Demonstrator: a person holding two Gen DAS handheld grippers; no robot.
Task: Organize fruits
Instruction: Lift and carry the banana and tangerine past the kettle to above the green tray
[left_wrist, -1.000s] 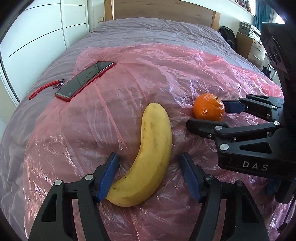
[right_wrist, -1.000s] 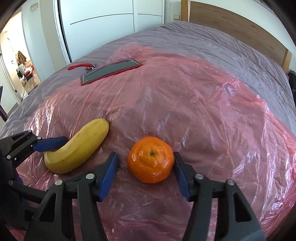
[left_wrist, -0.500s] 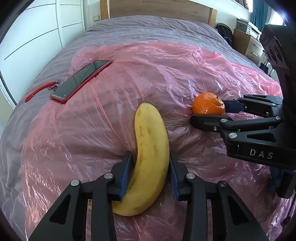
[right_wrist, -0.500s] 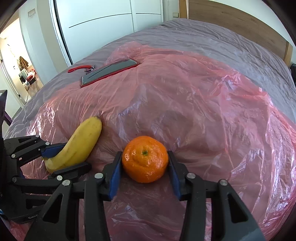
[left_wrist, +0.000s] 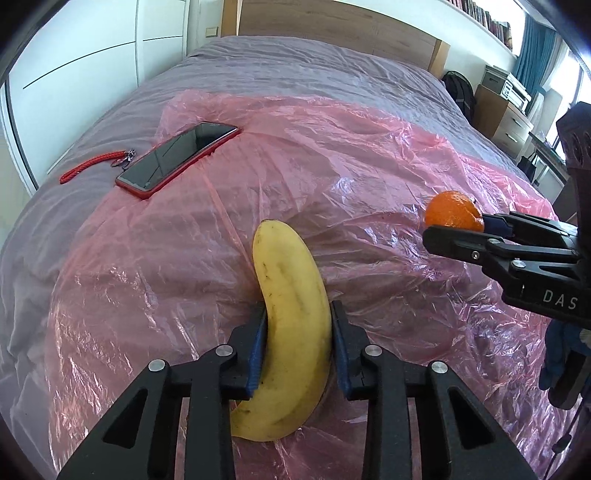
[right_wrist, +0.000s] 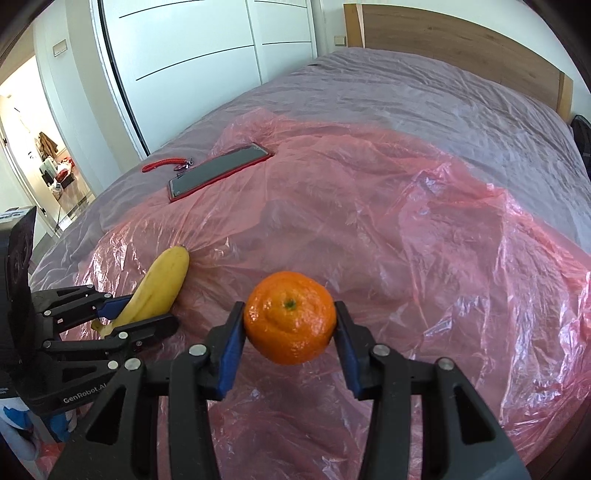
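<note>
1. The banana (left_wrist: 295, 325) is clamped between the blue pads of the left hand-held gripper (left_wrist: 298, 350), which is closed tight on its lower half; the stem end hangs toward the camera and the blunt tip points away up the bed.
2. The orange (right_wrist: 290, 317) is gripped at its sides by the right hand-held gripper (right_wrist: 290, 332), stem scar facing up, and appears to be held just clear of the sheet.
3. Both fruits are kept above a crinkled pink plastic sheet (left_wrist: 351, 166) that is spread over a grey bed (left_wrist: 295, 70).
4. In the left wrist view, the orange is seen to the right of the banana, well apart from it.
5. A phone (left_wrist: 177, 158) in a red case is laid screen up at the sheet's far left edge, with a red cord (left_wrist: 96, 166) beside it on the grey cover.
6. A wooden headboard (right_wrist: 461, 48) is seen at the far end of the bed.
</note>
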